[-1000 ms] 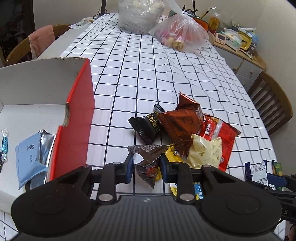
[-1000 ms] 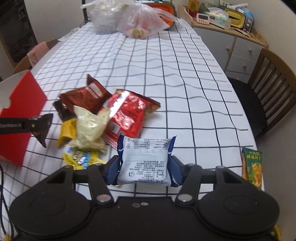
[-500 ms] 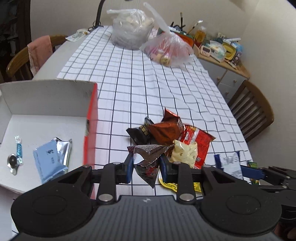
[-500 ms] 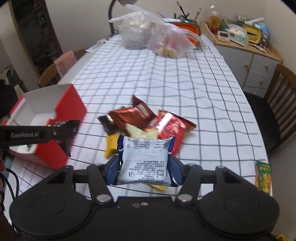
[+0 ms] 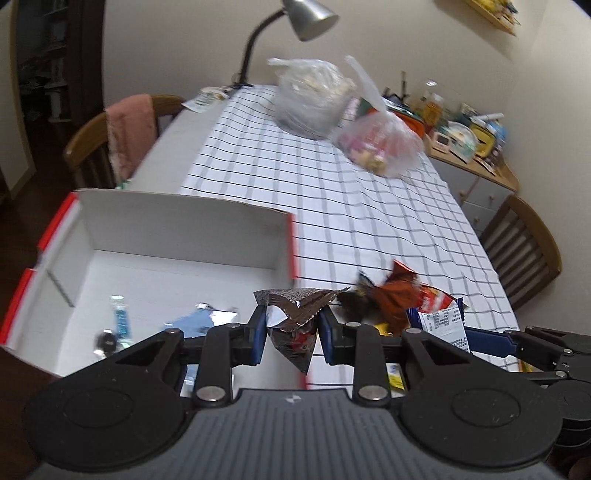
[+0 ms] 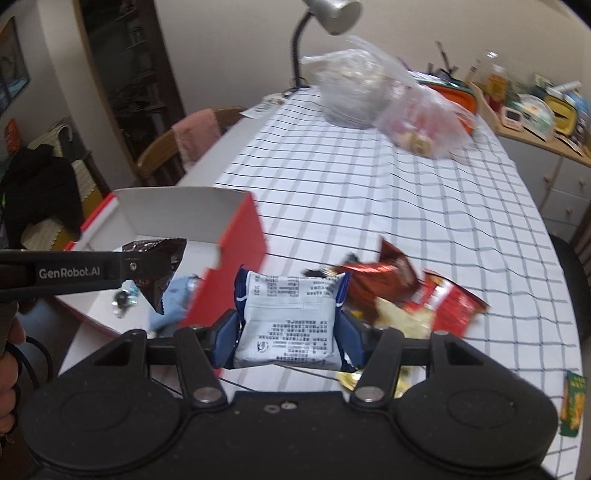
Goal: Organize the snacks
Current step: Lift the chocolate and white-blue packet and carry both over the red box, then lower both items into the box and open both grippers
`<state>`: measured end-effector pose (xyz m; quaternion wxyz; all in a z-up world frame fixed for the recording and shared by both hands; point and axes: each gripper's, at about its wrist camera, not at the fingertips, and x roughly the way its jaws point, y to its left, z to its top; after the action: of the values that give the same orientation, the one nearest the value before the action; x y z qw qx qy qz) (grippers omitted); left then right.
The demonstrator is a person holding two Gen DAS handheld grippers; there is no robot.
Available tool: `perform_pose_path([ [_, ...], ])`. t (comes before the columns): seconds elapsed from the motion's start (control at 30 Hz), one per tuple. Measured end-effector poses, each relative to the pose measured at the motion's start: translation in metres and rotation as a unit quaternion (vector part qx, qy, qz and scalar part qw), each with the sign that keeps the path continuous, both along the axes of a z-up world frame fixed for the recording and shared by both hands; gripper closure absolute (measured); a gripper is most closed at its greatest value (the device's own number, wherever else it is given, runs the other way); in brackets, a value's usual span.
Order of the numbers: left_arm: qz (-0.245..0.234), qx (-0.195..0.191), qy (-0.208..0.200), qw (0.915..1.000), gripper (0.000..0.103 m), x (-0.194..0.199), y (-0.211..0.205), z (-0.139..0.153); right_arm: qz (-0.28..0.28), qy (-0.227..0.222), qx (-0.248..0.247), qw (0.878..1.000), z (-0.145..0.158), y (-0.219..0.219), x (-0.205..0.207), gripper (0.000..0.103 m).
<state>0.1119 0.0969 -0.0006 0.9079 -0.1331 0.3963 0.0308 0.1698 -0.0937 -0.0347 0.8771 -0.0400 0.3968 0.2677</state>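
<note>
My left gripper (image 5: pixel 291 334) is shut on a dark foil snack packet (image 5: pixel 295 314) and holds it above the right wall of the red and white box (image 5: pixel 177 225). The box holds a light blue packet (image 5: pixel 199 319) and a small candy (image 5: pixel 120 317). In the right wrist view, the left gripper (image 6: pixel 147 266) and its packet (image 6: pixel 159 266) hang over the box (image 6: pixel 236 240). My right gripper (image 6: pixel 286 332) is shut on a white and blue packet (image 6: pixel 288 317), right of the box. A pile of snack packets (image 6: pixel 399 295) lies on the checked tablecloth.
Two clear plastic bags (image 5: pixel 343 114) and a desk lamp (image 5: pixel 295 22) stand at the table's far end. Wooden chairs stand at the left (image 5: pixel 110 144) and right (image 5: pixel 524 243). A green packet (image 6: pixel 572 402) lies at the table's right edge. A cluttered sideboard (image 6: pixel 535 110) is at the back right.
Both grippers have risen and swung left towards the box, each still holding its packet. The left gripper's packet now hangs over the box's right wall.
</note>
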Motion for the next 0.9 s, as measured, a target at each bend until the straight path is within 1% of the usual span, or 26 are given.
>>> perform_pose_path([
  [0.27,0.035,0.012,-0.002,0.9993,0.075,-0.016,0.058,0.003,0.025,0.0,-0.003,1.0,-0.002,0.058,-0.005,0.046],
  [0.47,0.052,0.028,0.007,0.9982,0.075,-0.02,0.095,-0.004,0.041,-0.002,-0.014,0.999,-0.008,0.1,-0.002,0.046],
  [0.67,0.059,0.047,0.026,0.9968,0.074,-0.012,0.127,-0.018,0.068,0.0,-0.038,0.997,-0.021,0.139,0.004,0.046],
  [0.8,0.058,0.07,0.049,0.9946,0.074,0.0,0.141,-0.035,0.082,0.012,-0.057,0.995,-0.036,0.162,0.009,0.046],
  [0.9,0.054,0.078,0.068,0.9932,0.074,0.009,0.149,-0.048,0.094,0.023,-0.072,0.993,-0.047,0.178,0.012,0.046],
])
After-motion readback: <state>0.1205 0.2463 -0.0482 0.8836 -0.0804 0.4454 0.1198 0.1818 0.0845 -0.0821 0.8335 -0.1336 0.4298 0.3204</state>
